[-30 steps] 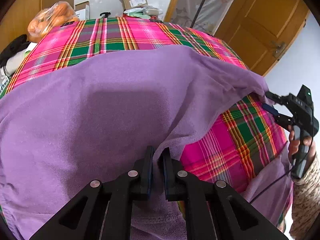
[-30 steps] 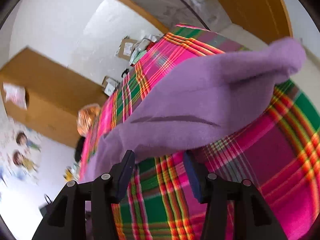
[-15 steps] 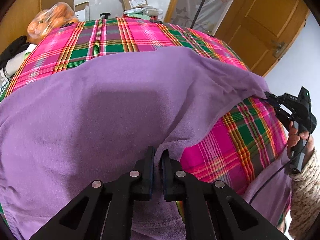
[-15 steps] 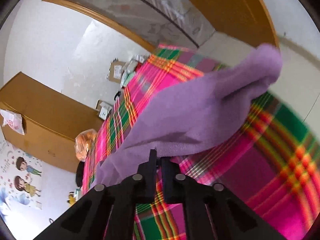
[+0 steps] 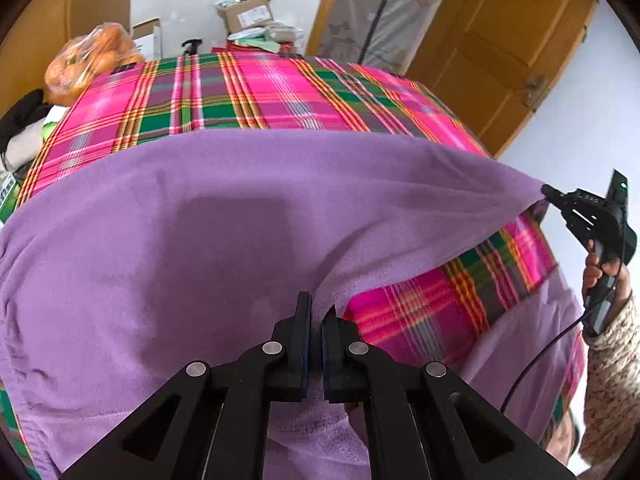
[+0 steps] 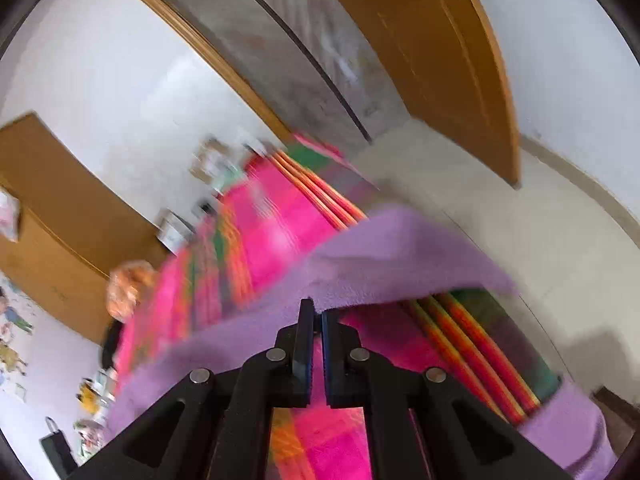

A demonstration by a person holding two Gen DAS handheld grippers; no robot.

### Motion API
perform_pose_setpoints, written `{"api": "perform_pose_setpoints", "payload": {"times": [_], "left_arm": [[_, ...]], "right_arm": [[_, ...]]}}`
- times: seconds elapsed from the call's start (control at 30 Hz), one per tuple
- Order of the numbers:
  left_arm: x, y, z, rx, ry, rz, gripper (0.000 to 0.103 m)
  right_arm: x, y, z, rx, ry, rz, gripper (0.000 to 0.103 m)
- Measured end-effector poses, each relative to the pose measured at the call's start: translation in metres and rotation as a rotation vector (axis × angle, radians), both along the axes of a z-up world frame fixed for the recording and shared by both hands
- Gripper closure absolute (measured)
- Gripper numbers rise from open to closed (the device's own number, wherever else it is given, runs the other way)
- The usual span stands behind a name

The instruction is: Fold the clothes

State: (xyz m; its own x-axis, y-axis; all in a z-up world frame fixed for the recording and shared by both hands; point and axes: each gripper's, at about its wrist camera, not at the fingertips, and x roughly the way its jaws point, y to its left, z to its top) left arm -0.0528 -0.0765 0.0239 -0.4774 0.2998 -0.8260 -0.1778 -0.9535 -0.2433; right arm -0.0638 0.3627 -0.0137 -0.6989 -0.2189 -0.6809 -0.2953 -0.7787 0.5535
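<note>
The purple fleece garment (image 5: pixel 208 240) is lying spread across the plaid cloth (image 5: pixel 260 92), which is covering the table. The garment is covering the near and middle part of the cloth, and the far strip of plaid is showing bare.

The left gripper (image 5: pixel 316 320) is pinching the garment's near edge; its 2 fingers are pressed together with only a thin fold of fleece between them. The right gripper (image 5: pixel 550 194) is gripping the garment's right-hand corner and is holding it raised off the cloth, so the fleece is stretching taut between the 2 grippers with pink plaid exposed beneath the lifted edge. In the right wrist view, the right gripper (image 6: pixel 317 314) is showing its fingers nearly touching, clamped on the fleece edge; this view is motion-blurred.

A hand (image 5: pixel 606 274) in a speckled knit sleeve (image 5: pixel 612 368) is holding the right gripper's handle. A bag of oranges (image 5: pixel 90 62) is sitting at the far left corner, and cardboard boxes (image 5: pixel 246 12) are standing beyond the far edge. A wooden door (image 5: pixel 500 40) is standing at the right.
</note>
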Motion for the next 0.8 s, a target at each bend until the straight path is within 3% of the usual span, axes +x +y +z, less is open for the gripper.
{"api": "perform_pose_setpoints", "payload": {"times": [0.17,0.37,0.5,0.67,0.8], "left_arm": [[0.003,0.005,-0.002,-0.022,-0.013,-0.052,0.099],[0.006,0.005,0.001,-0.005,-0.002,-0.071,0.099],[0.013,0.004,0.003,0.014,0.003,-0.091,0.099],[0.016,0.005,-0.007,-0.003,-0.038,-0.118,0.099],[0.013,0.005,-0.007,-0.003,-0.038,-0.133,0.099]], "right_arm": [[0.006,0.008,-0.029,-0.062,-0.061,-0.035,0.099],[0.014,0.005,0.002,0.007,0.033,-0.013,0.099],[0.023,0.007,0.008,-0.010,0.055,-0.017,0.099],[0.024,0.006,-0.016,0.044,-0.074,-0.009,0.098],[0.028,0.003,-0.010,0.210,-0.119,-0.001,0.095]]}}
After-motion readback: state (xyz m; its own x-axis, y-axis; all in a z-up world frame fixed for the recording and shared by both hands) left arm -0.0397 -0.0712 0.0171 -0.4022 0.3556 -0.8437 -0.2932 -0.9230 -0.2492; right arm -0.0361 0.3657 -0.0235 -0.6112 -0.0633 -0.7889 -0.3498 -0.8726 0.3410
